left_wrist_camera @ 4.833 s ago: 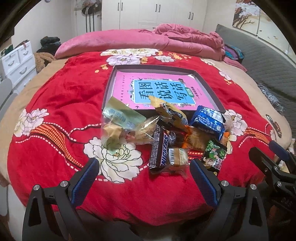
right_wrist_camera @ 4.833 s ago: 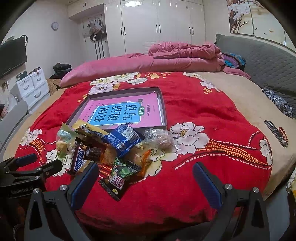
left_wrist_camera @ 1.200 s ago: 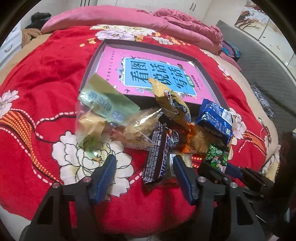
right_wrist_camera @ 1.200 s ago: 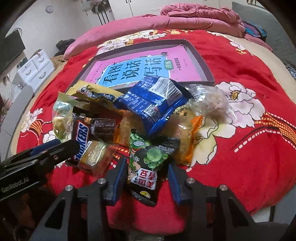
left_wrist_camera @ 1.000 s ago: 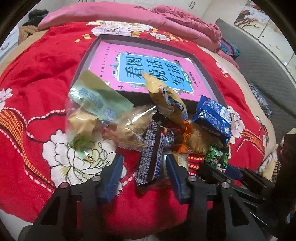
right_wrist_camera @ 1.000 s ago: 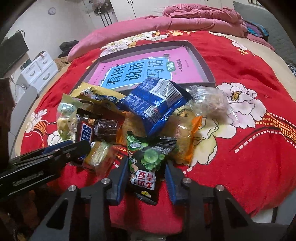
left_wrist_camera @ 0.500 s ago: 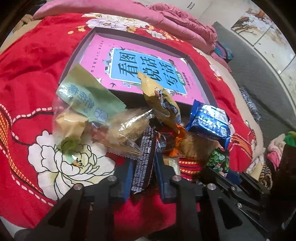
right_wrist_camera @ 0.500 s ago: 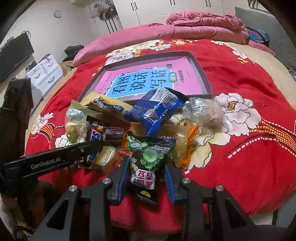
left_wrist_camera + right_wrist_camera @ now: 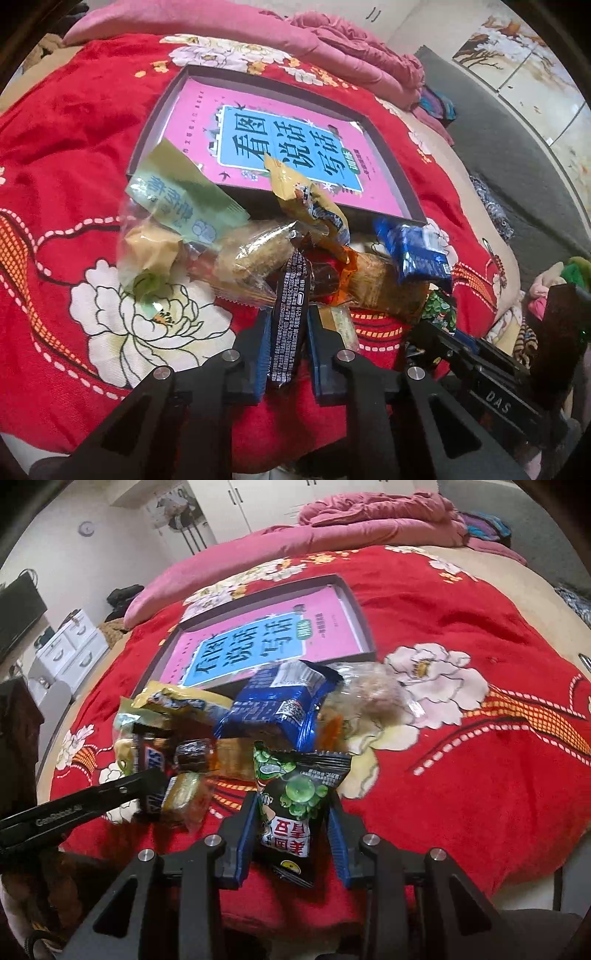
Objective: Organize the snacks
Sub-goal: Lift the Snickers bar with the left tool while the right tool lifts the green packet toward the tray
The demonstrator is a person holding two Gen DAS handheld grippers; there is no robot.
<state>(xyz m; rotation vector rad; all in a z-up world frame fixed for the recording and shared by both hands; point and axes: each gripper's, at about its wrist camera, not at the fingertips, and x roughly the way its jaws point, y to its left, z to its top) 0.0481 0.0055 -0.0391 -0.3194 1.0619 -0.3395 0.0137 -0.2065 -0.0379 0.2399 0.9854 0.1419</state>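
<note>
- The left claw [image 9: 286, 345] was clamped on a dark chocolate bar [image 9: 288, 314], its blue pads [image 9: 263, 350] pressed against both long sides of the wrapper.
- That bar stood on edge between the pads, back label facing the left wrist camera, its far end reaching into the snack pile.
- The right claw [image 9: 291, 836] had closed on a black-and-green pea packet [image 9: 295, 797], blue pads touching the packet on either side.
- The pea packet sat at the near edge of the pile, its top corners flaring above the pads.
- The pile lay on the red flowered blanket [image 9: 55, 147] of the bed, just in front of a shallow dark tray [image 9: 157, 122].
- In the tray lay a pink book [image 9: 288, 147] with a blue title panel.
- A yellow packet [image 9: 306, 206] leaned over the near rim of the tray.
- A pale green bag [image 9: 177, 203] sat at the left of the pile, a clear-wrapped pastry [image 9: 251, 254] beside it.
- A blue packet [image 9: 273, 705] lay behind the pea packet; a clear bag [image 9: 369, 698] sat to its right on a white flower print.
- In the right wrist view the left claw's arm came in from the left, and details were blurred there.
- A pink quilt [image 9: 332, 528] was bunched at the far end of the bed.
</note>
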